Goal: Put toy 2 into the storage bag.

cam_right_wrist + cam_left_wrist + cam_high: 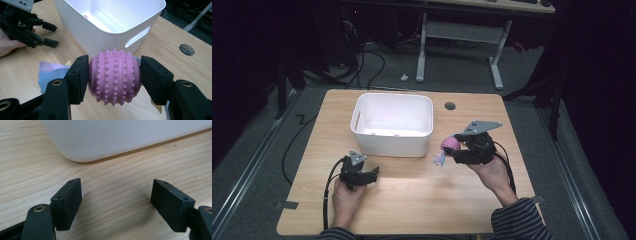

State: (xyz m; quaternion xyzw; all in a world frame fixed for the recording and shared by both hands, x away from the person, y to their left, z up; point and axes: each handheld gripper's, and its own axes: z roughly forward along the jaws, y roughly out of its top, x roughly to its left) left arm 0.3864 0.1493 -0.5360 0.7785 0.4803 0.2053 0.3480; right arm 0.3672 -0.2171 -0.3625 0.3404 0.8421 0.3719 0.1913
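Our right gripper (113, 77) clenched on the ball (113, 76) beside the bin (392, 125); our left gripper (116, 202) released, jaws apart over the bench (412, 195).

A wooden table (412, 200) bears a white bin (392, 142) on top.

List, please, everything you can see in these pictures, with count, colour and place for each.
Studded ball: one, pink, clamped between the right gripper's pads, with pastel cloth tails hanging from it.
Bin: one, white, open-topped, with slot handles, at the table's far middle.
Table: one, light wood, with a round cable hole beyond the bin on the right.
Desk frame: one, white legs, on the floor beyond the table.
Cables: several, black, on the grey floor at far left.
Left gripper: one, black, jaws open, low over the table before the bin.
Right gripper: one, black, raised at the right of the bin.
Hands: two, striped sleeves at the near edge.
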